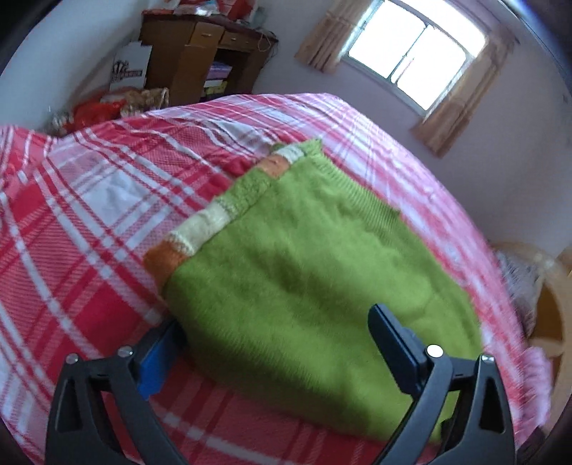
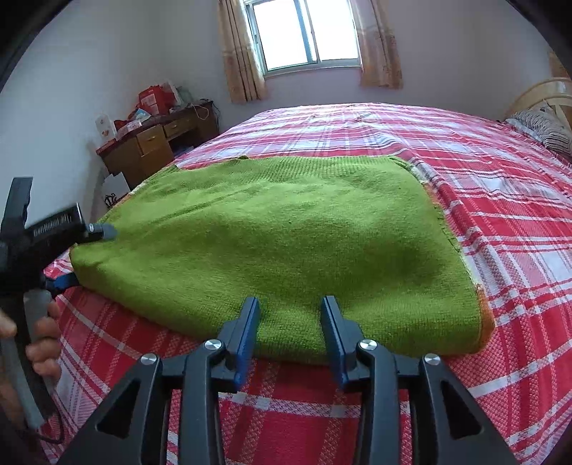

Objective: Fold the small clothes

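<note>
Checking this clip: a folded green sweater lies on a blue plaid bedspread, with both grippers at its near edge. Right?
Not quite. The bedspread is red and white plaid, not blue, as the right wrist view shows. The rest holds: the folded green sweater lies on it, with the right gripper and left gripper at its near edge.

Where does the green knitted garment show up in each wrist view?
Left wrist view: green knitted garment fills centre and lower right, striped edge towards upper left.
Right wrist view: it spans the middle, lying flat on the red plaid bedspread.
Shared landmark: the curtained window.
</note>
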Motion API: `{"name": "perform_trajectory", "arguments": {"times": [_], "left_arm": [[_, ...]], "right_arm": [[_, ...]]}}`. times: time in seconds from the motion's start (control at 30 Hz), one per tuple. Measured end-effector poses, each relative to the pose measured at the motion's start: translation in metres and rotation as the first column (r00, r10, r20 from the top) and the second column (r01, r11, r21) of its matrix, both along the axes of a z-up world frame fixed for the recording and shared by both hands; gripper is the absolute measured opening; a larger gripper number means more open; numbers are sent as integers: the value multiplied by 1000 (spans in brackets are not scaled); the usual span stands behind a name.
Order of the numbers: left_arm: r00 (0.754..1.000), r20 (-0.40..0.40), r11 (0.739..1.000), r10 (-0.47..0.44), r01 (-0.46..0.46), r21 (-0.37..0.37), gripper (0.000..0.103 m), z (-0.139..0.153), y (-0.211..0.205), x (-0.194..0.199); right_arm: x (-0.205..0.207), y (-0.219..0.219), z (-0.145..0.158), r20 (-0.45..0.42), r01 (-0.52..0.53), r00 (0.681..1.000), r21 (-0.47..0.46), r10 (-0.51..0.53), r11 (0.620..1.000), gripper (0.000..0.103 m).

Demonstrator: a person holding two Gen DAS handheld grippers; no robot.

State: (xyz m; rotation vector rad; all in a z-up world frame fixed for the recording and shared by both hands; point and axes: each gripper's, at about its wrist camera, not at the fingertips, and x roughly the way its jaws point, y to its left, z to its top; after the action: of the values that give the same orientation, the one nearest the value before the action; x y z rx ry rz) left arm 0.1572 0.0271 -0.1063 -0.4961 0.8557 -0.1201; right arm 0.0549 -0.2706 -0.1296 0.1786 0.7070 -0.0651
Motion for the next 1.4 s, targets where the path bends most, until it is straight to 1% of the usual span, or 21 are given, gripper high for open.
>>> {"name": "perform_trajectory", "arguments": {"times": [0.07, 0.1, 0.17, 0.27, 0.4, 0.5, 0.53, 0.57, 0.67, 0.7, 0.73, 0.8, 0.83, 0.87, 0.97, 1.03, 1.07, 1.17, 1.23, 1.33, 1.4], "left_arm": [[1000, 16, 999, 7, -6, -54, 87, 1, 5, -1], [1000, 21, 998, 6, -5, -66, 86, 1, 8, -1], [1000, 26, 996, 15, -13, -85, 86, -1, 12, -2], [999, 37, 995, 24, -21, -97, 86, -1, 15, 0], [997, 38, 992, 60, -55, -114, 86, 0, 22, 9], [996, 31, 989, 84, -80, -125, 85, -2, 27, 15], [996, 35, 989, 83, -78, -122, 80, -2, 26, 15], [996, 43, 992, 73, -68, -110, 72, -2, 24, 15], [998, 33, 996, 62, -60, -68, 52, -6, 18, 18], [997, 38, 996, 65, -63, -65, 48, -6, 17, 19], [997, 36, 996, 65, -63, -65, 41, -6, 17, 20], [997, 25, 994, 75, -73, -82, 34, -3, 19, 23], [997, 28, 994, 74, -72, -87, 27, -1, 19, 23], [997, 39, 995, 65, -62, -82, 25, 2, 17, 24], [995, 91, 999, 29, -33, 44, 22, 17, -2, 21], [992, 127, 990, -8, -9, 138, 21, 25, -17, 19], [989, 148, 986, -30, 6, 164, 20, 29, -24, 17], [977, 191, 979, -94, 57, 193, 20, 38, -36, 13], [971, 211, 972, -114, 66, 225, 20, 39, -40, 9], [973, 207, 977, -102, 58, 207, 20, 32, -36, 8], [972, 211, 980, -99, 58, 191, 20, 30, -33, 8]], "right_arm": [[3, 3, 6, -12, 7, 1000, -15, -7, 1000, 37], [2, 6, 11, 8, 0, 1000, -5, 0, 1000, 37], [5, 21, 26, 54, -56, 997, 9, 56, 998, 37], [20, 52, 37, 72, -142, 987, 2, 141, 990, 37], [43, 87, 28, 40, -227, 973, 27, 226, 973, 37], [54, 105, 2, -42, -253, 966, 45, 254, 967, 37], [53, 107, -1, -35, -252, 967, 32, 253, 967, 37], [52, 107, 0, -28, -253, 967, 30, 254, 967, 37], [53, 102, -2, -23, -254, 966, 64, 256, 965, 38], [53, 100, -2, -20, -255, 966, 71, 257, 964, 38], [53, 100, -2, -18, -255, 966, 75, 257, 964, 38], [53, 99, -3, -14, -255, 966, 73, 257, 964, 38], [53, 99, -3, -12, -255, 966, 71, 257, 964, 38], [53, 99, -2, -10, -255, 967, 73, 256, 964, 38], [54, 94, -4, -1, -257, 966, 100, 258, 961, 38], [52, 88, -5, 11, -257, 966, 134, 258, 957, 38], [53, 84, -6, 17, -257, 966, 159, 258, 953, 38], [51, 72, -4, 29, -249, 968, 241, 250, 938, 38], [50, 60, 4, 42, -235, 972, 279, 233, 931, 38], [56, 45, 30, 93, -230, 973, 265, 212, 936, 38], [74, 34, 49, 100, -243, 970, 292, 223, 925, 41]]}}
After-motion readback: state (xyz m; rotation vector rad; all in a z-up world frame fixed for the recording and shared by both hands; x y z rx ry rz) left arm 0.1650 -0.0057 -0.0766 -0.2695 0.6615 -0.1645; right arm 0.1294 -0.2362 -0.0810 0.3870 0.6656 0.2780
